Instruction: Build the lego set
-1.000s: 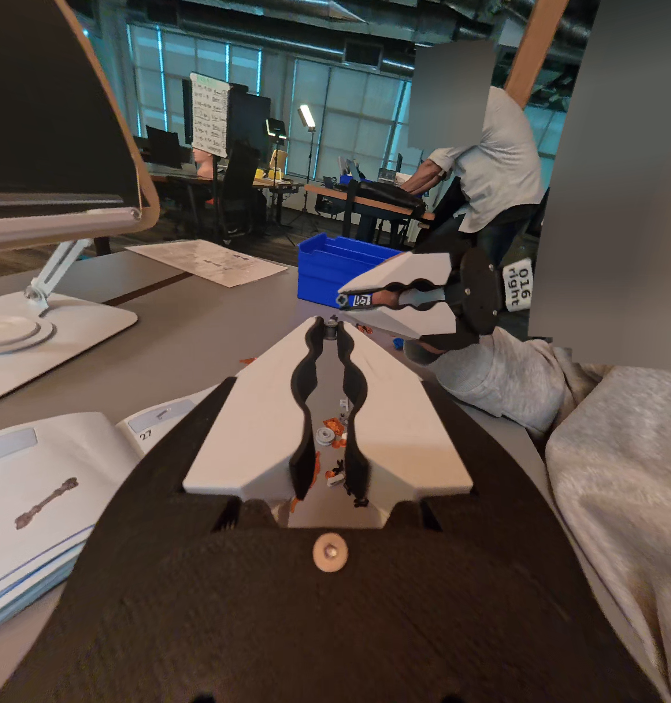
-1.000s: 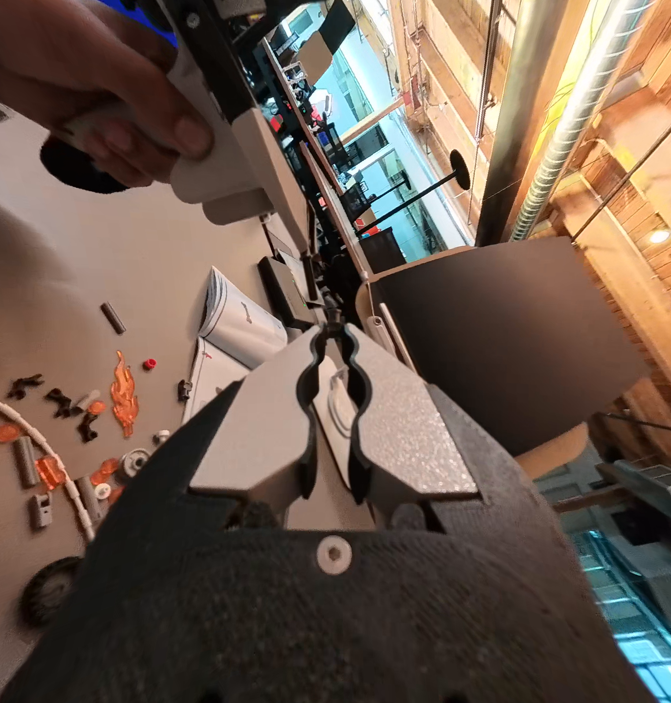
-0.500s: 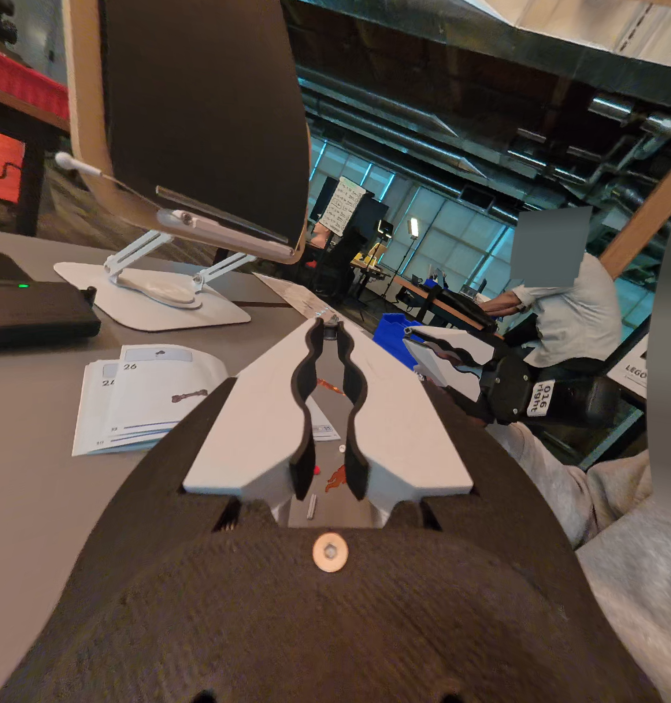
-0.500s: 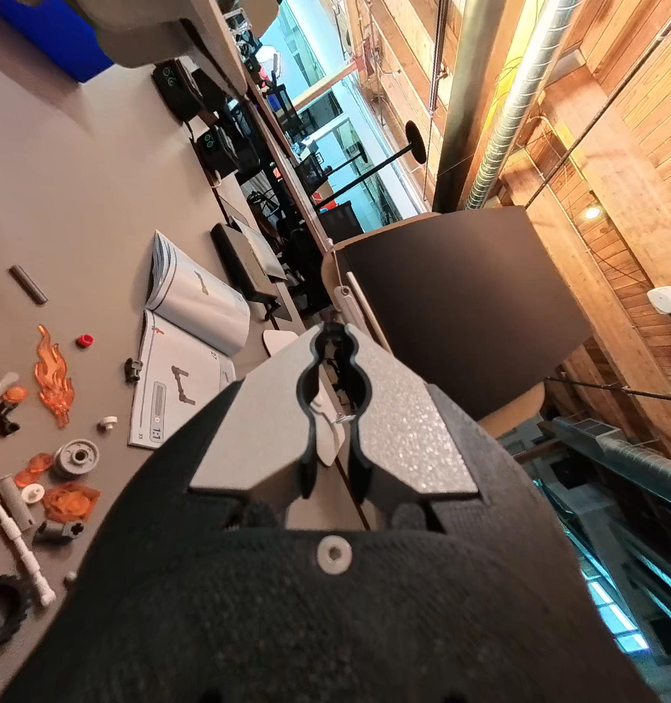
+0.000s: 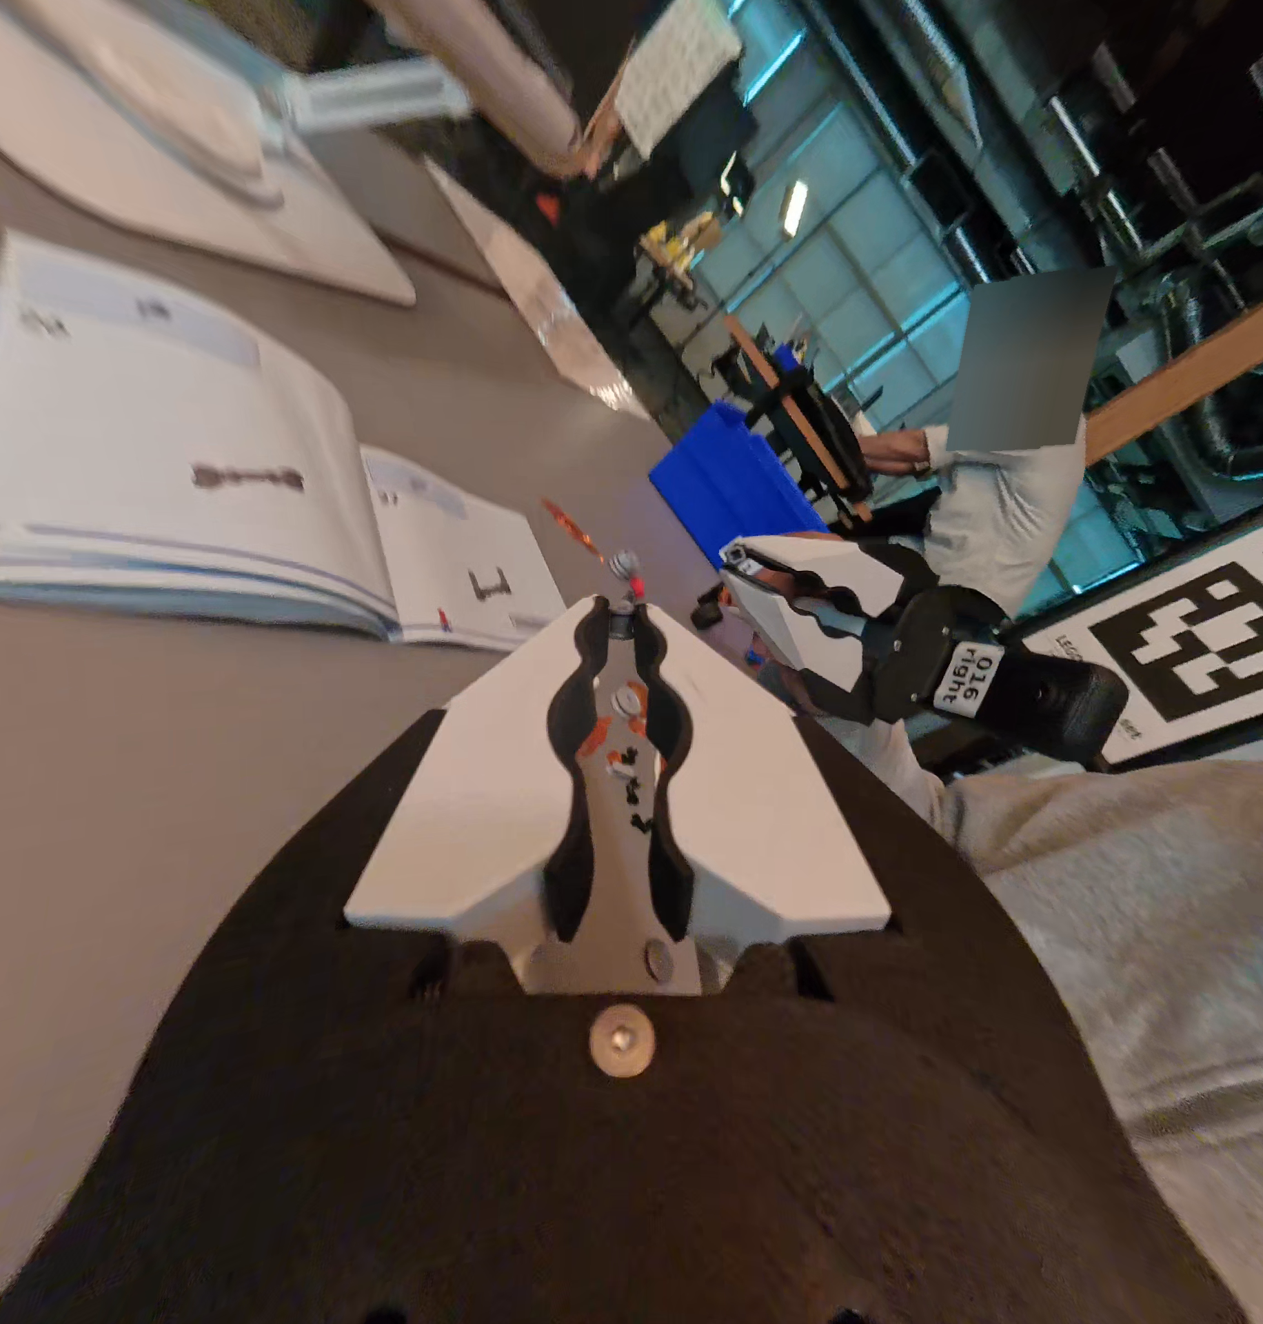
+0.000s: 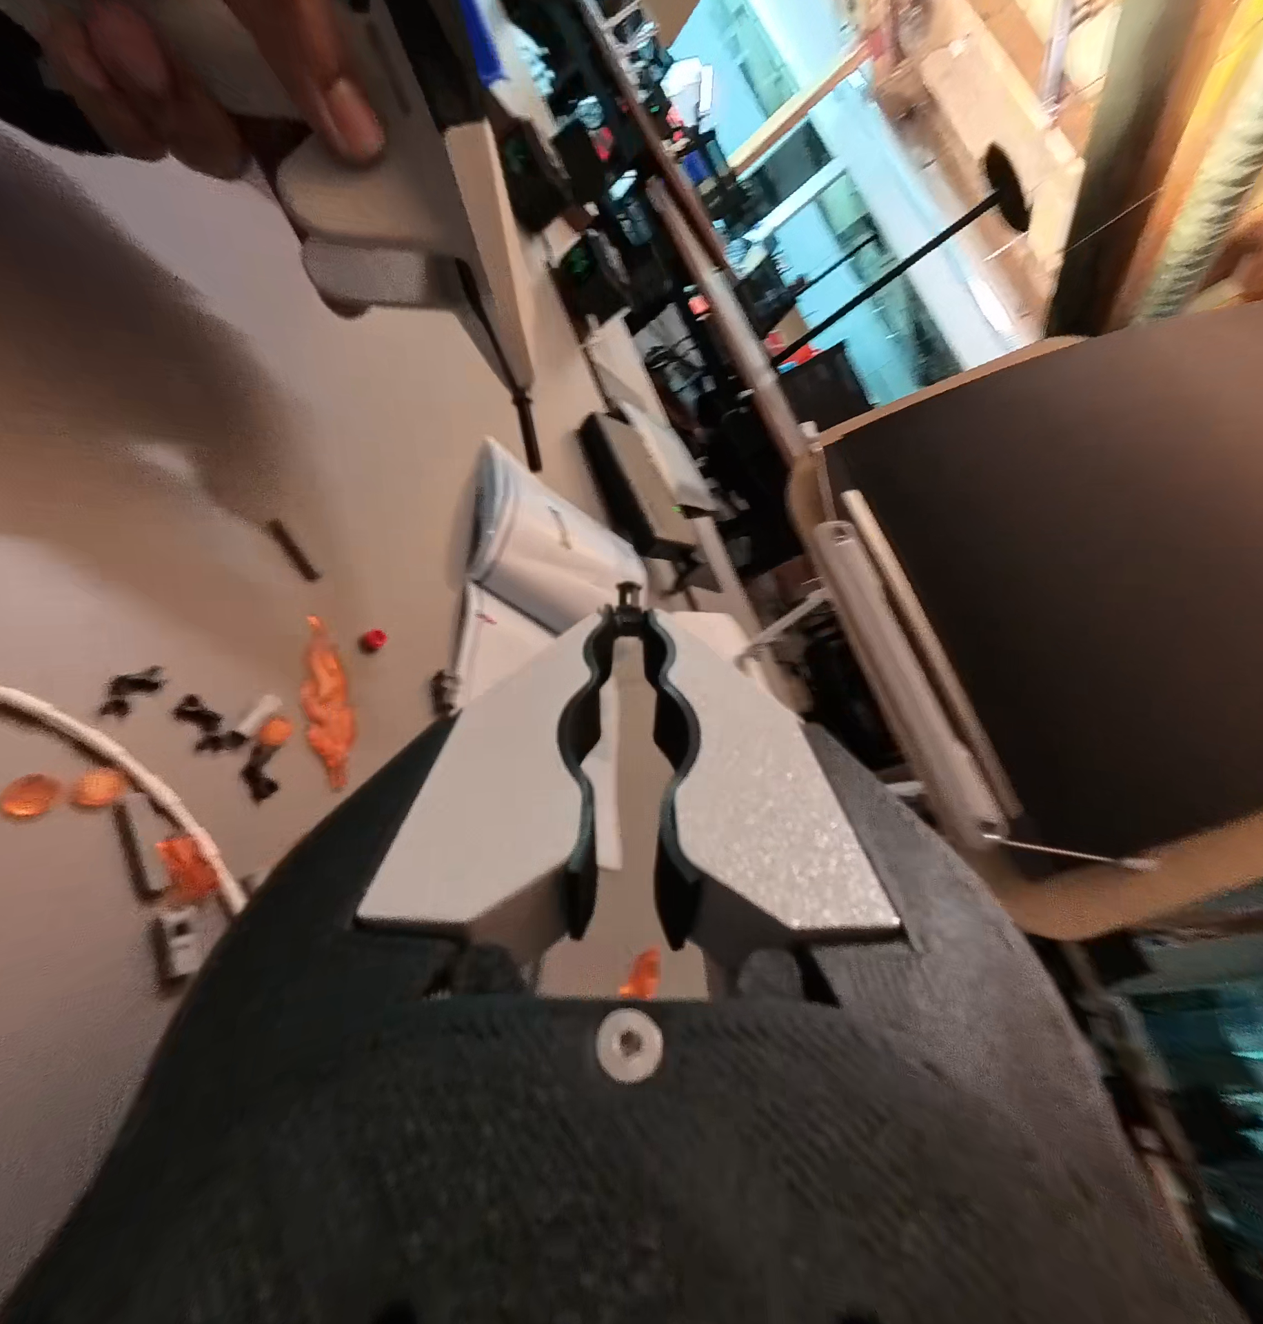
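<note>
Left gripper [image 5: 623, 622] pinches a small, light, rigid dark-grey plastic piece [image 5: 621, 629]; right gripper [image 6: 627, 617] nips a tiny black plastic connector [image 6: 626, 600] at twelve o'clock; both slippery, easily dropped.

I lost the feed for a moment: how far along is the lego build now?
Early, by the look of it. No finished model shows. The left gripper is shut on a small dark grey piece, and the right gripper is shut on a small black piece. The instruction booklet lies open. Left over: loose parts on the table, such as the orange flame, red stud and white tube.
</note>
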Tool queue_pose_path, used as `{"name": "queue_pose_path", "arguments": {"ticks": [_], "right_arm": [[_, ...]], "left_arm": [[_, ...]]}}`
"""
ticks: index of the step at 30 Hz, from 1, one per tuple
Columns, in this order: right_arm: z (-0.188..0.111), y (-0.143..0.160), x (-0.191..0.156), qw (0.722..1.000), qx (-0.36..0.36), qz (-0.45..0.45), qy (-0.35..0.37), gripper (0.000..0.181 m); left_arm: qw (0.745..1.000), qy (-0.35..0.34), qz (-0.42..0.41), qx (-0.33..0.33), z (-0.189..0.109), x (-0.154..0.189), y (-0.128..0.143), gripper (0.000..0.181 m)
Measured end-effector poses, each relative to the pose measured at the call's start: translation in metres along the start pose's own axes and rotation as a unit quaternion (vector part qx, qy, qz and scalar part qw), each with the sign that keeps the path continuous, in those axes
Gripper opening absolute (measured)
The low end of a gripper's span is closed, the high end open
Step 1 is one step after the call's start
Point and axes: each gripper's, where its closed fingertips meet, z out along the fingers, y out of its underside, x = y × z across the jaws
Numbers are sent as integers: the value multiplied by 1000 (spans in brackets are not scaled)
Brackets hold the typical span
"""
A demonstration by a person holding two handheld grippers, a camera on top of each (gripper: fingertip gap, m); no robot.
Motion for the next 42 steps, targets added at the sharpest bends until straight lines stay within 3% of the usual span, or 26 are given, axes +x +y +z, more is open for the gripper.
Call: {"name": "queue_pose_path", "arguments": {"ticks": [4,8,14,19,30,37,42], "right_arm": [[5,-1,-23,992,0,89,-86,6],[5,-5,-32,983,9,136,-127,6],[4,-6,-40,981,5,129,-144,6],[4,-4,-42,981,0,120,-149,6],[4,-7,-58,970,-1,146,-195,5],[3,-10,-59,970,2,146,-197,5],[2,-12,-59,968,4,149,-200,5]], "left_arm": [[999,19,-39,-29,9,3,13,5],[998,20,-43,-52,13,3,21,5],[995,6,-55,-86,14,-4,32,5],[986,-51,-55,-146,4,-22,58,4],[979,-83,-101,-153,-26,-19,103,6],[980,-95,-49,-168,-30,-17,102,25],[968,-117,87,-203,-42,-22,102,31]]}}
